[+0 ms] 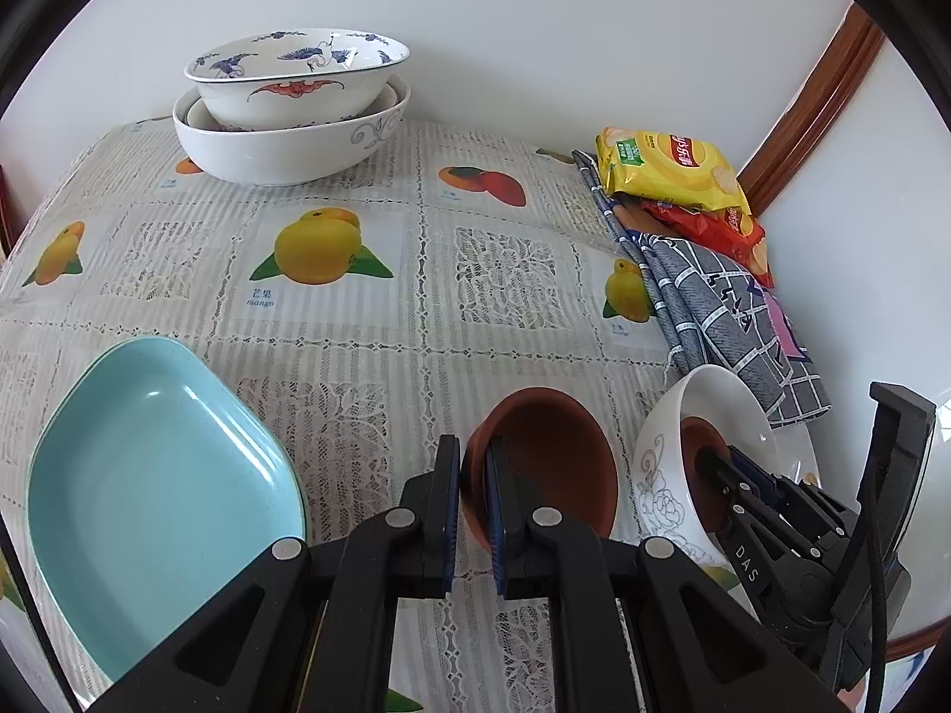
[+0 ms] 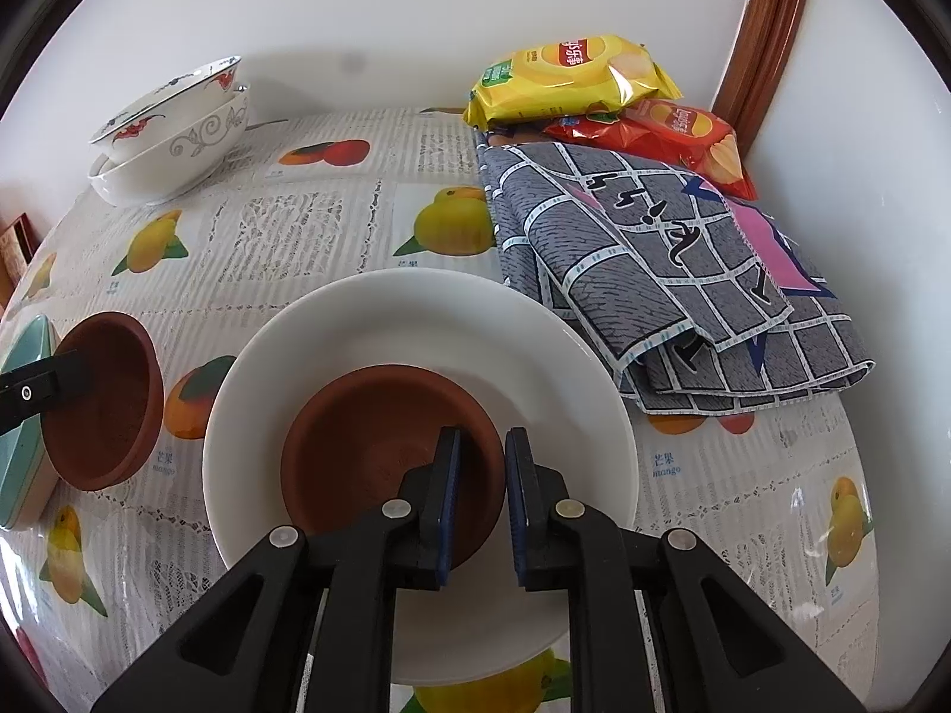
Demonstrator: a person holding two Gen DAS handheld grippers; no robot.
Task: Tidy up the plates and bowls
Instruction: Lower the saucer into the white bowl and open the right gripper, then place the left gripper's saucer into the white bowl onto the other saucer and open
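My left gripper [image 1: 472,511] is shut on the rim of a brown clay bowl [image 1: 553,463], held tilted just above the tablecloth; the same bowl shows in the right wrist view [image 2: 107,398]. My right gripper [image 2: 481,505] is shut on the rim of a second brown clay bowl [image 2: 380,445] that sits inside a white bowl [image 2: 416,327]. In the left wrist view that white bowl [image 1: 701,416] has a floral pattern outside. A light blue dish [image 1: 160,493] lies at the left. Two stacked patterned bowls [image 1: 291,101] stand at the far left corner.
A folded grey checked cloth [image 2: 665,273] lies at the right by the wall, with a yellow chip bag [image 2: 570,77] and a red chip bag [image 2: 671,131] behind it. A fruit-print tablecloth [image 1: 368,321] covers the table. A wooden door frame [image 2: 767,30] rises at the right.
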